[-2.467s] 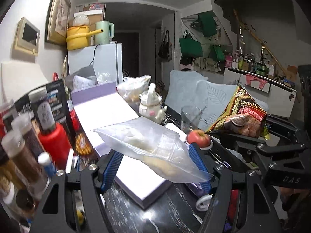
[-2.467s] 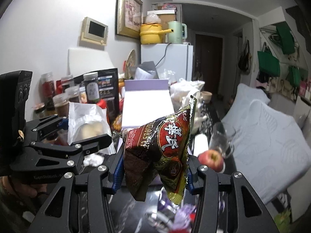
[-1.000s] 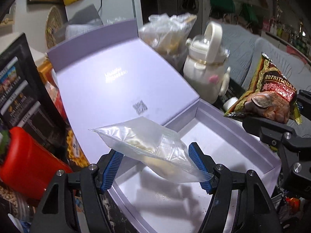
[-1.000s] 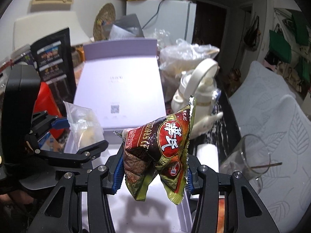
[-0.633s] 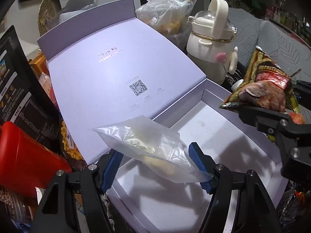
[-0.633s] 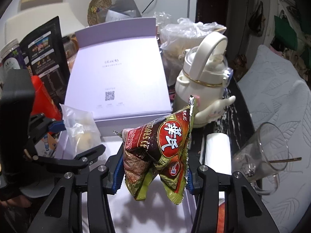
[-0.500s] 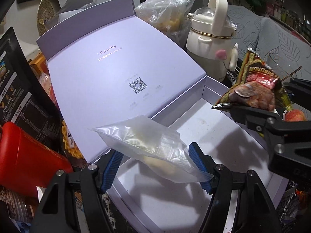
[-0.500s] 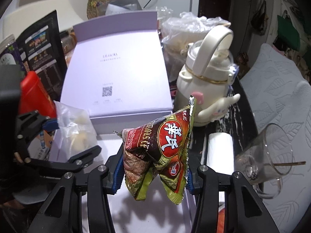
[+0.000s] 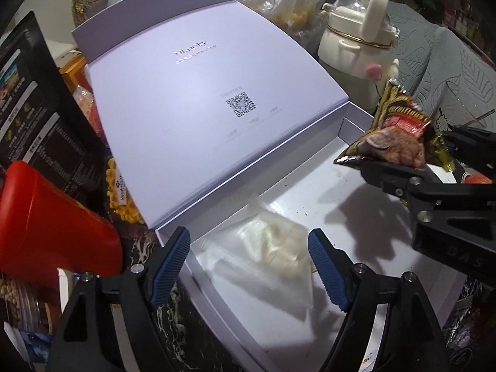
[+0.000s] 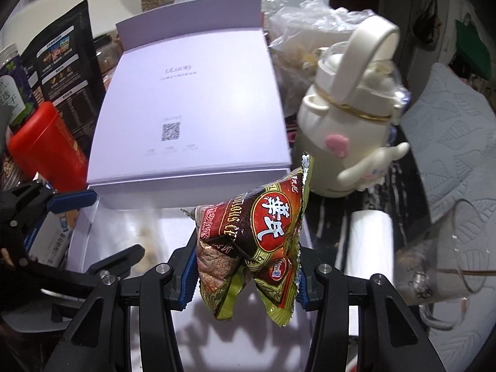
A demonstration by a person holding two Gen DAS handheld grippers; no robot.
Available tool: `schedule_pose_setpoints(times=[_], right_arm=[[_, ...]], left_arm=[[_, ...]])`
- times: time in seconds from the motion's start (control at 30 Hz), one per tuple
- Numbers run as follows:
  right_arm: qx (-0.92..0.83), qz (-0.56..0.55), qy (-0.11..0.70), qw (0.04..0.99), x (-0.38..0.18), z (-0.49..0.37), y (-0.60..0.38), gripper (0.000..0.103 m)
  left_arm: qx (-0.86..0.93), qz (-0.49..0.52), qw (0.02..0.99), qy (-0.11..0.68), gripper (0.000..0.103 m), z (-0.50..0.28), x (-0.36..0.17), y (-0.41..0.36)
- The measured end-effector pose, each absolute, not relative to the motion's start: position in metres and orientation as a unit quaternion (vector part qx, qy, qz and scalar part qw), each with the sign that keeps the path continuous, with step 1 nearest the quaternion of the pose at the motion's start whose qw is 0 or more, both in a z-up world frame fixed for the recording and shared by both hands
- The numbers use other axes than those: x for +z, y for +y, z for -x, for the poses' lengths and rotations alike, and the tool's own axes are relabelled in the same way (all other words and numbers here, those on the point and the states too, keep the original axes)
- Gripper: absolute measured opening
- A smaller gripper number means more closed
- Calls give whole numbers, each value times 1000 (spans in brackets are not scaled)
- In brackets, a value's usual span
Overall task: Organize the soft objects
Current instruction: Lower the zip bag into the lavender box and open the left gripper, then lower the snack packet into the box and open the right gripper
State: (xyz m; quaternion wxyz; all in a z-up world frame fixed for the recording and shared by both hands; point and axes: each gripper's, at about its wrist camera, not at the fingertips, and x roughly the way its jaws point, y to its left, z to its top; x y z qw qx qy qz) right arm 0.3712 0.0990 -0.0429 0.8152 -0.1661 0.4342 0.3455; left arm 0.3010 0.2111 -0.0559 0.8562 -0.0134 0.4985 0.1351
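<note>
Starting at the left, the left gripper (image 9: 248, 263) is standing with its 2 blue-padded jaws spread, having just been opening, and the clear plastic bag of pale soft lumps (image 9: 263, 248) is lying free between and just beyond them on the floor of the open lilac cardboard box (image 9: 356, 217). To the right, the right gripper (image 10: 245, 272) is pinching the red-and-brown foil snack packet (image 10: 257, 232), which is hanging above the box floor. The packet could be landing on the clear bag or tipping over the box wall if the jaws are parting too far right. Only the right wrist view is showing the packet's printed front; only the left view is showing the bag clear of both pads.
</note>
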Motion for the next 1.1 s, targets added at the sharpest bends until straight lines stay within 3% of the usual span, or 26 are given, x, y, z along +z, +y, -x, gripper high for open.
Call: schedule_pose_setpoints(times=[0.27,0.4,1.1], right_arm=[[362,164,459,795,-61,-377,111,51],[347,186,457,798,-66,-375,113,67],[325,176,392,842,18,-326,75,68]], left_arm=[[149,-1,861,487,79,-294,-52,210],[153,-2,861,485,79,-293,-53,209],[146,-4,897,417,79,-248,24,183]])
